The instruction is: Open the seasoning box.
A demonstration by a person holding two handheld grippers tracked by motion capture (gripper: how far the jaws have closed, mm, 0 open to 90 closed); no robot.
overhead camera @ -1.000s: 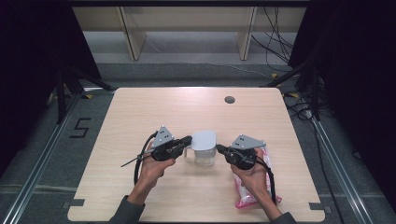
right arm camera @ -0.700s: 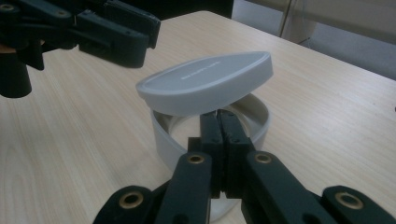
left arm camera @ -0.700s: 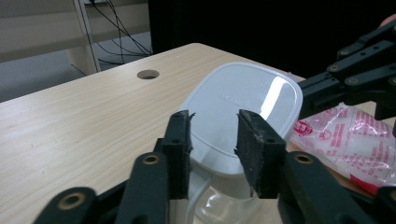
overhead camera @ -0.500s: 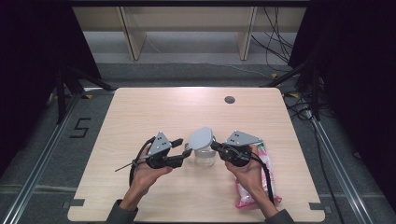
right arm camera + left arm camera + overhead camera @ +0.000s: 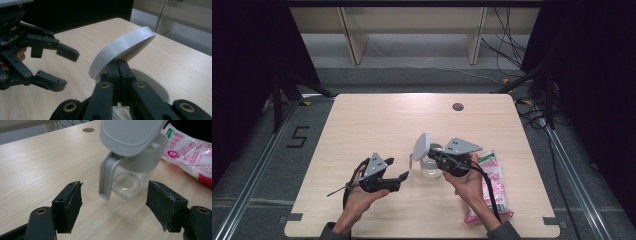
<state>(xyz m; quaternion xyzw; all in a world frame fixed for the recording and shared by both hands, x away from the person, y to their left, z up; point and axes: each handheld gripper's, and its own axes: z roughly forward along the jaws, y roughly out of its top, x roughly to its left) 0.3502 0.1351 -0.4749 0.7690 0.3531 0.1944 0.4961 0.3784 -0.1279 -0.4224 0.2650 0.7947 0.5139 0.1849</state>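
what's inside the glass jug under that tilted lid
Through the clear wall of the jug nothing shows inside; it looks empty. The lid, held tilted by the right gripper, covers most of the mouth.

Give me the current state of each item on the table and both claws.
Lid: lifted, tilted, clear of the rim.
Jug: upright, uncovered, looks empty.
Pink packet: lying flat beside the jug.
Left claw: jaws have just been opening, nothing between them.
Right claw: shut on the lid.
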